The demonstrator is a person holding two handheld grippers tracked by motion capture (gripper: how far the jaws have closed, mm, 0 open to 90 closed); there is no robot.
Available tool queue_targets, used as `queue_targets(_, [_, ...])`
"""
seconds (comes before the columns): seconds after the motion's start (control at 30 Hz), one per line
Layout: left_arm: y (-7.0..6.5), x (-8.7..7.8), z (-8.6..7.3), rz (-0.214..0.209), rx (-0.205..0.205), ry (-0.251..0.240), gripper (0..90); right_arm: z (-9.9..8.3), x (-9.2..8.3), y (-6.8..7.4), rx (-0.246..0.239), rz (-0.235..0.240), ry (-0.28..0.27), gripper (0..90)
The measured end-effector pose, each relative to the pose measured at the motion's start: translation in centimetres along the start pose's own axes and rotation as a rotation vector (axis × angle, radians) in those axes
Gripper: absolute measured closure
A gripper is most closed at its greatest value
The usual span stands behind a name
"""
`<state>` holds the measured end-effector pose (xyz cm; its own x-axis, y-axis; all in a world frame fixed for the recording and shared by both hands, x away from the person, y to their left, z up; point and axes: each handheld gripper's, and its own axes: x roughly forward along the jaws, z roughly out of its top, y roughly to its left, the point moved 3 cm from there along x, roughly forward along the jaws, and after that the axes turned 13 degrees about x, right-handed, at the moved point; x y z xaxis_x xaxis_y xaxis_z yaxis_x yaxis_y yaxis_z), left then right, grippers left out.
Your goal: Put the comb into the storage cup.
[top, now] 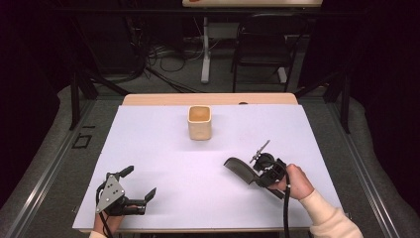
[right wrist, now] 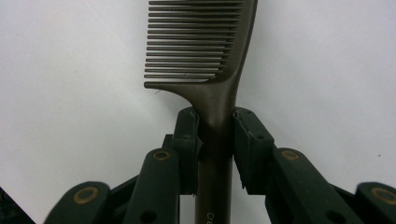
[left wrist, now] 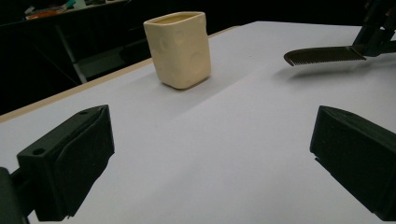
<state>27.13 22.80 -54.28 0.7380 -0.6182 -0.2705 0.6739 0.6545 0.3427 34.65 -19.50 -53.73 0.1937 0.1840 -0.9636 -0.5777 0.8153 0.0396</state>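
Work in hand: a dark comb (top: pixel 241 170) is gripped by its handle in the right tool (top: pixel 261 172), lower right of centre in the high view; the likely aim is to drop it into the cream cup (top: pixel 199 122).
Right tool: clenched on the comb handle, just behind the toothed part; in the right gripper view the comb (right wrist: pixel 212 70) runs straight up from between the two pads (right wrist: pixel 189 140), teeth toward the left of the frame.
Left tool: released, jaws wide apart with nothing between them, resting low at the lower left of the high view (top: pixel 140 184).
Comb position: from the left gripper view the comb (left wrist: pixel 322 55) sits at the upper right, held about level just above the white counter (top: pixel 163 163), with its shadow underneath.
Cup: stands upright, upper centre of the high view, well apart from both tools; mouth open, seemingly empty.
Doing it well: lift the comb clear of the counter, carry it over the cup mouth, then tip it so one end points down before lowering.
Grip care: the hold is narrow and near one end, so the long toothed part could swing; move smoothly.
Risk: the cup looks light; brushing its rim could tip it.
Left tool's use: it could steady the cup wall if needed.
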Motion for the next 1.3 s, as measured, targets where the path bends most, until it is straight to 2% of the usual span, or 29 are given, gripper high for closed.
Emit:
queue_targets(0.17, [0.0, 0.0, 0.0, -0.002, 0.000, 0.000, 0.0, 0.0, -0.2, -0.3, 0.005, 0.019, -0.030, 72.0])
queue_targets(0.2, [0.0, 0.0, 0.0, 0.000, 0.000, 0.001, 0.0, -0.1, -0.4, -0.3, 0.024, 0.029, -0.042, 72.0])
queue_targets(0.5, [0.0, 0.0, 0.0, -0.001, -0.001, 0.001, 0.0, -0.4, -1.0, -0.6, 0.045, 0.047, -0.099, 72.0])
queue_targets(0.6, [0.0, 0.0, 0.0, -0.001, -0.001, 0.002, 0.0, -0.5, -1.2, -0.7, 0.051, 0.048, -0.101, 72.0])
queue_targets(0.87, [0.0, 0.0, -0.1, -0.001, 0.000, 0.004, 0.0, -0.7, -1.7, -0.7, 0.042, 0.061, -0.157, 72.0])
queue_targets(1.3, [0.0, 0.0, -0.1, 0.001, 0.002, 0.005, 0.0, -0.8, -2.2, -0.7, 0.042, 0.070, -0.200, 72.1])
